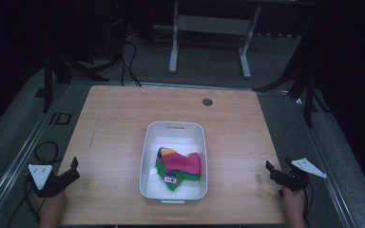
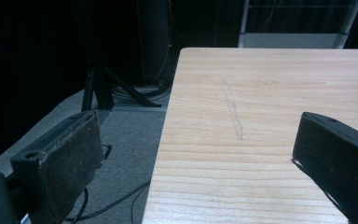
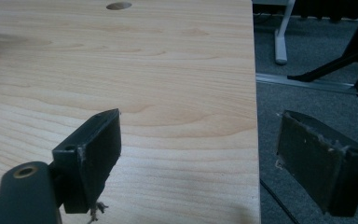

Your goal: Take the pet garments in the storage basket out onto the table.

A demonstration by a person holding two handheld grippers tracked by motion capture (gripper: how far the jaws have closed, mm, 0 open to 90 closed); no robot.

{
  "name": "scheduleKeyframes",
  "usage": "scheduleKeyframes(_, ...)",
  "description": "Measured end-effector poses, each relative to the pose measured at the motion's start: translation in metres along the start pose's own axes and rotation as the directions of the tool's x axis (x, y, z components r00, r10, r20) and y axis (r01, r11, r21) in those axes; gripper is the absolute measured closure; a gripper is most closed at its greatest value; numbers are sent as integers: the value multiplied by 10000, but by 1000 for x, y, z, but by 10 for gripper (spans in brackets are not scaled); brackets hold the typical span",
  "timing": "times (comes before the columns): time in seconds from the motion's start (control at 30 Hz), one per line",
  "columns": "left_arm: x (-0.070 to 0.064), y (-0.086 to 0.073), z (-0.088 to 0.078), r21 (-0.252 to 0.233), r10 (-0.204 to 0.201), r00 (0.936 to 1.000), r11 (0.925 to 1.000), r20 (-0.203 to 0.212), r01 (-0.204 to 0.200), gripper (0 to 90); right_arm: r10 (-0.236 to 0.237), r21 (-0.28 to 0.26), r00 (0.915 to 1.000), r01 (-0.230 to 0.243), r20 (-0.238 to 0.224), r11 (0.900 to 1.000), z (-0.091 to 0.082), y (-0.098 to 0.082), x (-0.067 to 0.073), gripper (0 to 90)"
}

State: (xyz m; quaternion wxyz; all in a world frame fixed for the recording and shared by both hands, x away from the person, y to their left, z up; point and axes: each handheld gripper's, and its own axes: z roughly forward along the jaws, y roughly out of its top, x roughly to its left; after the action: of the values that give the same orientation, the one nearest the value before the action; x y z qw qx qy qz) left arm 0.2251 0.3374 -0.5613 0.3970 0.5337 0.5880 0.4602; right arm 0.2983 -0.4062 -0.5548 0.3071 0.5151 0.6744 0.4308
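Observation:
A white plastic bin (image 1: 173, 130) sits in the middle of the wooden table (image 1: 119, 114), and a crumpled multicoloured cloth (image 1: 179, 167) in pink, green, yellow and blue lies inside it. My left gripper (image 1: 73, 168) rests at the table's left front edge, its jaws wide apart with nothing between them (image 2: 196, 158). At the right front edge my right gripper (image 1: 267, 170) is likewise open and empty (image 3: 198, 154). Both grippers stand well away from the bin.
A round cable hole (image 1: 207, 101) lies near the table's far edge. Cables (image 1: 128, 61) and a white desk frame (image 1: 209, 38) stand on the floor beyond. Grey carpet and metal rails flank both sides of the table.

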Motion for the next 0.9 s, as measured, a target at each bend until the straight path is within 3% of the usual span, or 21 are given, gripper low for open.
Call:
scheduleKeyframes(0.13,0,0,1,77,-11,10000,10000,50,11,22,-102,138,9997,104,-207,9999,2,1,0,140)
scheduleKeyframes(0.2,1,1,1,89,-100,9999,9999,71,99,22,-275,568,9982,305,-536,9979,6,3,0,149)
scheduleKeyframes(0.3,2,1,0,50,-216,9997,9998,113,216,22,-386,759,9967,440,-714,9961,9,4,0,149)
scheduleKeyframes(0.4,4,0,-1,-89,-320,9992,9994,226,323,22,-559,1118,9822,768,-1793,9908,12,6,-6,151)
scheduleKeyframes(0.5,6,0,-1,-130,-458,9985,9988,311,462,22,-886,1680,9615,1355,-2602,9764,13,9,-10,152)
scheduleKeyframes(0.53,6,0,-1,-133,-476,9983,9988,342,481,22,-1026,1869,9510,1619,-2918,9689,14,9,-11,152)
scheduleKeyframes(0.63,6,0,-2,-135,-454,9983,9989,356,459,22,-1758,2364,9191,2693,-3527,9336,15,10,-9,152)
scheduleKeyframes(0.7,5,0,-1,-136,-418,9985,9990,348,423,22,-2110,2389,8904,3250,-4032,9150,14,11,-6,152)
scheduleKeyframes(0.77,5,0,-1,-139,-418,9984,9990,393,423,22,-2227,2434,8558,3666,-4669,8980,14,11,-1,152)
scheduleKeyframes(0.87,5,0,-1,-131,-395,9984,9991,395,401,22,-2314,2495,8209,4065,-5221,8789,15,13,7,152)
scheduleKeyframes(0.9,5,0,-1,-131,-395,9984,9991,395,401,22,-2314,2495,8209,4065,-5221,8789,15,13,7,152)
